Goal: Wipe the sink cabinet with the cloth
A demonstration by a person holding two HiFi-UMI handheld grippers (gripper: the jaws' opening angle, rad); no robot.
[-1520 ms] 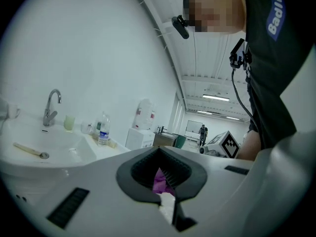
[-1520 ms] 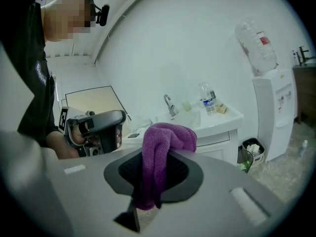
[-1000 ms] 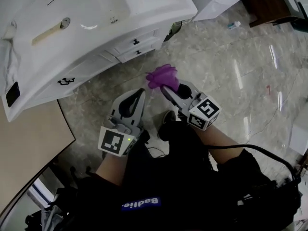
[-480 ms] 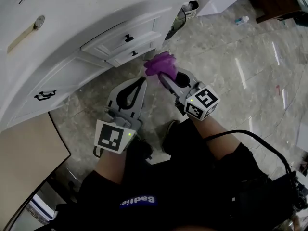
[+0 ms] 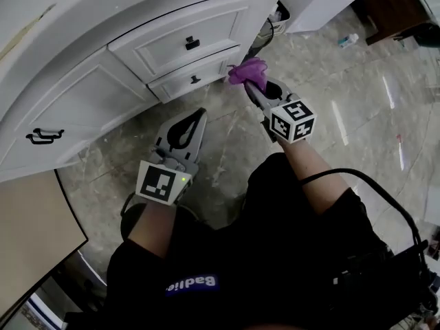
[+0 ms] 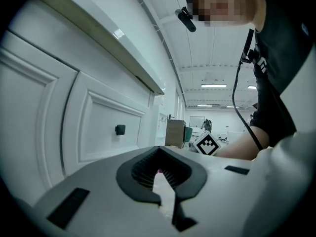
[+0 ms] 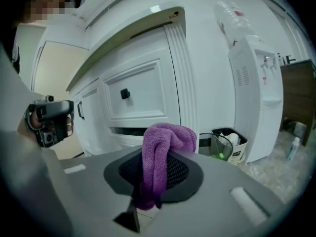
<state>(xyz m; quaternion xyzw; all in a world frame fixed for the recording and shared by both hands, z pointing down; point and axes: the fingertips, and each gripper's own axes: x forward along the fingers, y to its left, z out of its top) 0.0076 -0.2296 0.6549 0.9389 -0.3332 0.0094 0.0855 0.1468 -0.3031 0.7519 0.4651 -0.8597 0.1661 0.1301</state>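
Note:
The white sink cabinet (image 5: pixel 103 67) fills the upper left of the head view, with two drawers (image 5: pixel 185 47) and a door with a black handle (image 5: pixel 40 136). A purple cloth (image 5: pixel 247 69) is bunched at the tip of my right gripper (image 5: pixel 251 81), which is shut on it close to the lower drawer's right end (image 5: pixel 206 76). In the right gripper view the cloth (image 7: pixel 160 154) hangs over the jaws in front of the drawer fronts (image 7: pixel 136 98). My left gripper (image 5: pixel 189 126) is shut and holds nothing, low and left of the right one, pointing at the cabinet (image 6: pixel 98 122).
A white water dispenser (image 7: pixel 256 98) stands right of the cabinet, with a small bin (image 7: pixel 219 144) at its foot. The marble floor (image 5: pixel 357 95) spreads to the right. A beige panel (image 5: pixel 27 232) lies at the lower left. The person's legs are below the grippers.
The view has dropped lower, so the cabinet front now shows instead of the sink top. My right gripper has carried the cloth up toward the lower drawer. The left gripper has stayed shut.

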